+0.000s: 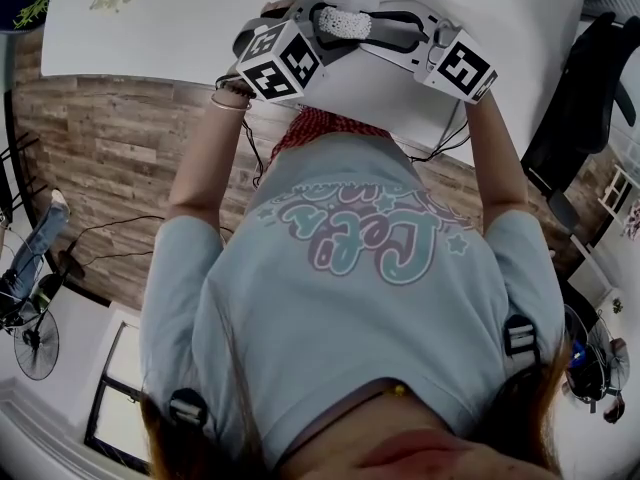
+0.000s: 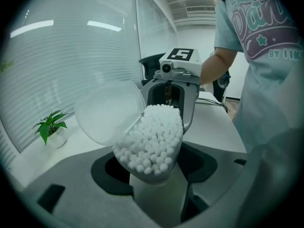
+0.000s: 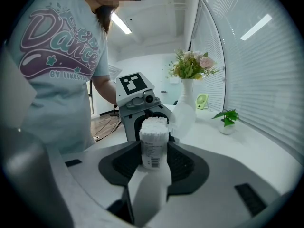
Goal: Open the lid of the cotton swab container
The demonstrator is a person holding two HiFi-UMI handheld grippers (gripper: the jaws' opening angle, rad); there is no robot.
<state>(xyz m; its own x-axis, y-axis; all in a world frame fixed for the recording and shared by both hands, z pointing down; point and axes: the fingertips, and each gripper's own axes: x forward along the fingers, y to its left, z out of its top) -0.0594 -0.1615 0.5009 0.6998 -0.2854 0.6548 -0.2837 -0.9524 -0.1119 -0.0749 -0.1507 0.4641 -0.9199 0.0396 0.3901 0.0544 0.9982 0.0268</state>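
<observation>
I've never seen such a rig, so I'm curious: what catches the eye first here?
A cotton swab container, packed with white tips, is clamped in the right gripper over the white table. Its clear lid hangs open to one side. Flowers in a vase stand on the table behind it.

head view: from my head, steeply down past my shirt (image 1: 350, 268) onto the tabletop (image 1: 150, 28), work far at top edge | left gripper view: rides my left tongs (image 2: 156, 167), along its jaws, close, facing right tongs (image 2: 170, 99) | right gripper view: mirrored, facing back | shared: cotton swab container (image 2: 152, 141) in all three
</observation>
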